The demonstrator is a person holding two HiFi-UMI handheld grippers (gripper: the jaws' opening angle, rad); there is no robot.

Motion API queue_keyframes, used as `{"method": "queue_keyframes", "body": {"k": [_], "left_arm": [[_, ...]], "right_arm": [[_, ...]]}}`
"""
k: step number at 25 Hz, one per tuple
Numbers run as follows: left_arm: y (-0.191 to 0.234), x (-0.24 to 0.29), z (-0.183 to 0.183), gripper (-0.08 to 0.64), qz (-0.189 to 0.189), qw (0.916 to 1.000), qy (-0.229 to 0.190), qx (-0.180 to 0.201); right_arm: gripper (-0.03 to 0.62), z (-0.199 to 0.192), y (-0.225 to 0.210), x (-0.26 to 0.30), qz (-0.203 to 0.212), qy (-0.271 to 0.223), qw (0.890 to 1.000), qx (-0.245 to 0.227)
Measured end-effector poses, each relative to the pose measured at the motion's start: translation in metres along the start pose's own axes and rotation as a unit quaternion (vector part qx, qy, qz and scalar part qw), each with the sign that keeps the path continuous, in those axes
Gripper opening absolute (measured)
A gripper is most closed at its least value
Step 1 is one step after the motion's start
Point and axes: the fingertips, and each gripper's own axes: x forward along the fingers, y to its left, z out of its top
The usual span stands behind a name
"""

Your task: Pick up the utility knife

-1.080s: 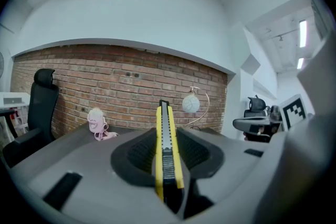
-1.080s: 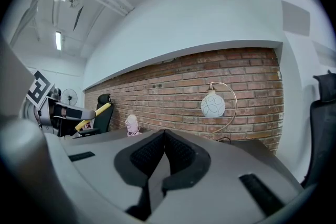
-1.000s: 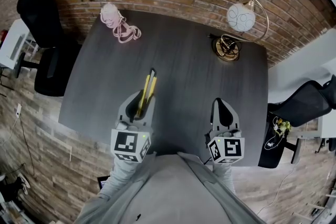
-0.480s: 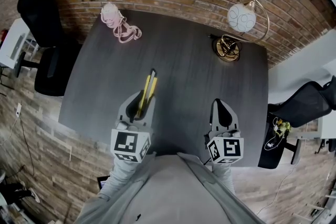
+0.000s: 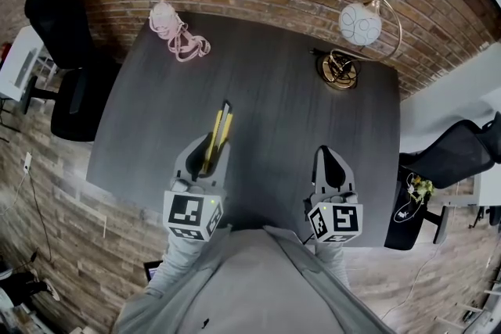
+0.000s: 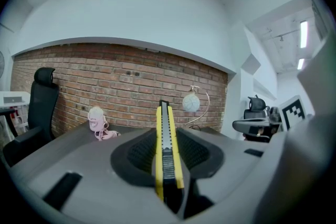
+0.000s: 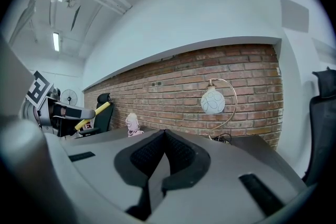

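Note:
A yellow and black utility knife (image 5: 219, 131) is clamped between the jaws of my left gripper (image 5: 210, 148), held above the dark table (image 5: 274, 105). Its tip sticks out past the jaws toward the brick wall. In the left gripper view the knife (image 6: 166, 152) runs straight up the middle between the pads, narrow edge up. My right gripper (image 5: 329, 162) hovers over the table's near right part with its jaws together and nothing between them; in the right gripper view its tips (image 7: 164, 134) meet. From there the knife (image 7: 92, 114) shows far left.
A pink baby shoe with straps (image 5: 174, 31) lies at the table's far left corner. A globe lamp on a gold base (image 5: 349, 43) stands at the far right. Black office chairs (image 5: 66, 51) stand left and right (image 5: 450, 156) of the table. A brick wall runs behind.

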Motion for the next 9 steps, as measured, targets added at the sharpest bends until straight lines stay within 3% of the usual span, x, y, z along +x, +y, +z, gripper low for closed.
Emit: {"method": "queue_keyframes", "body": {"k": [9], "left_arm": [[0.0004, 0.0004, -0.0009, 0.13, -0.002, 1.0, 0.002, 0.0]], "right_arm": [[0.017, -0.0029, -0.0011, -0.0007, 0.0, 0.003, 1.0, 0.005]]}}
